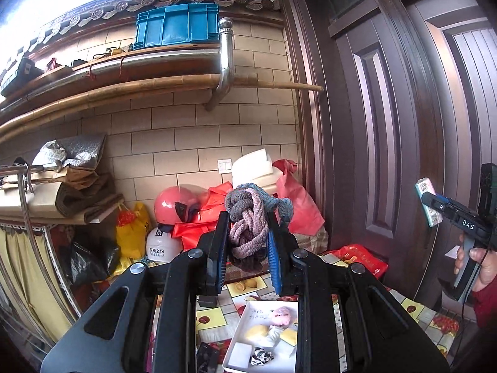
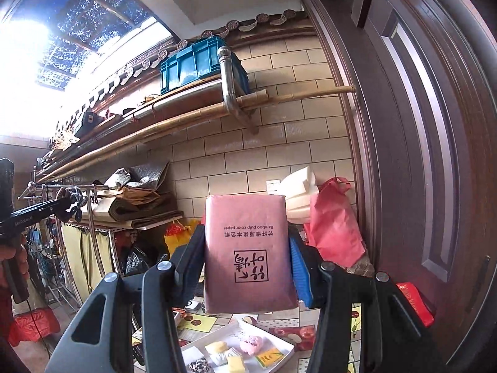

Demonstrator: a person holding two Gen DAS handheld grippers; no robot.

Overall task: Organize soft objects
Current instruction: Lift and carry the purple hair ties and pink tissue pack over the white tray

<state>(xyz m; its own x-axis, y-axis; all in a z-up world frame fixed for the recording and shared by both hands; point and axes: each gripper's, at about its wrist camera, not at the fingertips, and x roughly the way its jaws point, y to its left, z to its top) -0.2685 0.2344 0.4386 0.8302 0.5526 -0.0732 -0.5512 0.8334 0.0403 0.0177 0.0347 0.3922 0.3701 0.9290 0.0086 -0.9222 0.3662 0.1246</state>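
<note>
Two grippers: each is raised above the table and closed on a soft thing.
Left gripper [image 1: 248, 242]: jaws narrowed onto a knotted cloth bundle [image 1: 247, 227], pinched at its lower half.
Bundle: braided, fuzzy chenille strands in grey, mauve and dark brown, with a blue-grey strand trailing to the right; long axis upright, top poking above the fingertips.
Right gripper [image 2: 247, 264]: jaws wide, pressed on both long sides of a tissue pack [image 2: 248, 251].
Pack: flat, soft-cornered rectangle in glossy pink wrap; long axis upright, broad printed face toward the camera, print upside down, reading "Bamboo pulp color paper".
Fingers [image 2: 299, 275]: black, with ribbed blue pads on the inner faces.
Box [image 1: 240, 332]: shallow white cardboard tray lying on the table below both grippers, well apart from the held things.
Box contents: a pink plush [image 1: 281, 315] near its far edge, yellow sponge pieces [image 1: 257, 332] mid-box, a black-and-white patterned cloth ball [image 1: 261, 356] toward its near edge.
Table [image 1: 217, 314]: covered in a fruit-print oilcloth of yellow, cream and red squares.
Behind the table: a pink helmet [image 1: 172, 205], red bags [image 1: 298, 199], white foam blocks [image 1: 253, 171], against a beige tiled wall.
Shelf above: a blue plastic crate [image 1: 177, 25], bamboo poles under it.
Right side: a dark brown panelled door [image 1: 388, 108].
</note>
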